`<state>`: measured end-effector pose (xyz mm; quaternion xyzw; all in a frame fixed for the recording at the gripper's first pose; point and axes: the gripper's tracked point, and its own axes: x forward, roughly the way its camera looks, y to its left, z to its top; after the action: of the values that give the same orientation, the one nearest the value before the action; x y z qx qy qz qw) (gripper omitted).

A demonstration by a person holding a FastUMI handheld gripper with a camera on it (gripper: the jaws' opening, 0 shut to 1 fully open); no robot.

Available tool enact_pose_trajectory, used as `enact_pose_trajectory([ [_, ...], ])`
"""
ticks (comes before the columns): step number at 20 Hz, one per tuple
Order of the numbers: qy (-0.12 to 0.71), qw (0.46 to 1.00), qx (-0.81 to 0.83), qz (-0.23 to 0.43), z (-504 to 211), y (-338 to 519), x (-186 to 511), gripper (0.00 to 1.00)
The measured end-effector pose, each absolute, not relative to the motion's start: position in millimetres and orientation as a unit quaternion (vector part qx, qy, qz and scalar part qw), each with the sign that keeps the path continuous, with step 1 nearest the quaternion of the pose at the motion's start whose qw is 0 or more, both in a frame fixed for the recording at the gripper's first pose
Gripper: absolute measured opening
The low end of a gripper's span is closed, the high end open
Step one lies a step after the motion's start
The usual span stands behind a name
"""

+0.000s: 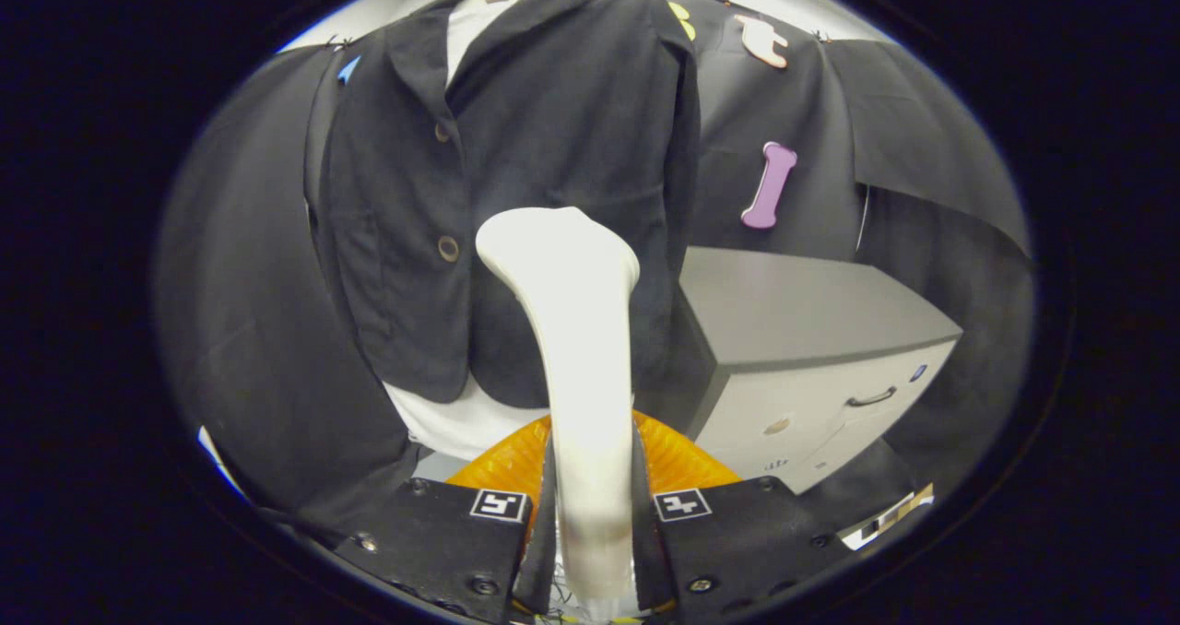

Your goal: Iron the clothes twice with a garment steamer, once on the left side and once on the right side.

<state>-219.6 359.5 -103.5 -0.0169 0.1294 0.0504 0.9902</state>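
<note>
A white garment steamer (579,348) rises from between my fingers, its handle pressed by both of them and its broad head tipped toward the clothes. My gripper (590,524) is shut on that handle. Just beyond the head hangs a black buttoned jacket (544,146) over a white shirt (461,422) on a hanger. The steamer head sits in front of the jacket's lower middle, to the right of the lower button (448,248). Whether the head touches the cloth I cannot tell.
A grey cabinet (811,330) with a drawer handle stands to the right of the jacket, close to its hem. An orange ribbed object (678,459) lies just ahead of the fingers, behind the steamer handle. Black cloth walls the booth on both sides.
</note>
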Motion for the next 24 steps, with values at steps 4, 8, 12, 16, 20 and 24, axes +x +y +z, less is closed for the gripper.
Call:
enact_pose_trajectory([
  [4,0.073,0.995,-0.012,0.064,-29,380,-235,0.37],
  [8,0.032,0.996,0.002,0.088,35,414,-247,0.37],
  [12,-0.008,0.994,0.014,0.112,100,450,-257,0.37],
  [16,-0.051,0.990,0.014,0.127,161,487,-271,0.37],
  [20,-0.076,0.988,0.015,0.137,203,524,-272,0.37],
  [24,-0.092,0.986,-0.009,0.141,232,561,-266,0.37],
])
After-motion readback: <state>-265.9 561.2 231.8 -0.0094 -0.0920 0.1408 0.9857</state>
